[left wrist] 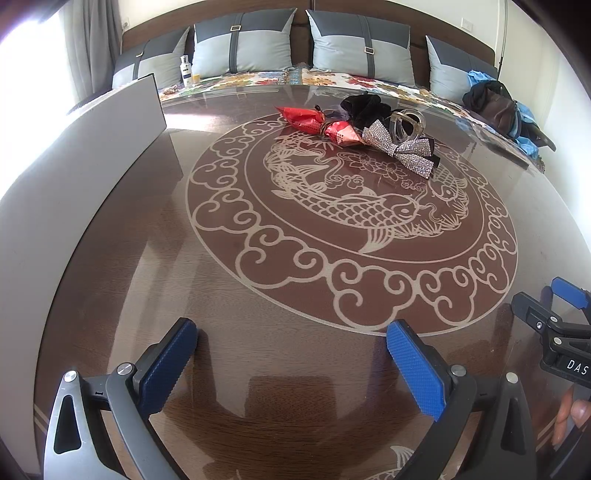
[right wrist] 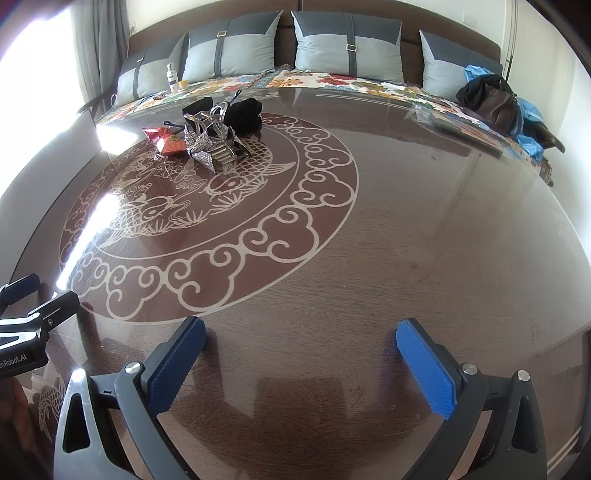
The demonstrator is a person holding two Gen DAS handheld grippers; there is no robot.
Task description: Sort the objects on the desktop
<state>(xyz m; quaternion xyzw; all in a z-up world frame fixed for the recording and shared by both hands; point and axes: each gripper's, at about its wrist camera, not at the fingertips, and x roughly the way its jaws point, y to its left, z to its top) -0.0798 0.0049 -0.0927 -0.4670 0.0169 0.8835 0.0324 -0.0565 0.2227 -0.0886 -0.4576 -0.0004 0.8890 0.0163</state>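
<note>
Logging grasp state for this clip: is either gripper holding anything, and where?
Nothing held. Left gripper and right gripper are open over the table, apart from the rhinestone bow.

A round dark wood table (left wrist: 258, 302) under glass bears a pale carp-and-cloud medallion (left wrist: 351, 221). Behind it runs a brown sofa (right wrist: 288, 22) with four grey cushions (left wrist: 243, 40) and a floral cover (right wrist: 332, 83). A curtain (left wrist: 92, 40) hangs by a bright window (right wrist: 33, 48) at left; glare streaks the glass. White wall (left wrist: 535, 33) at right.
</note>
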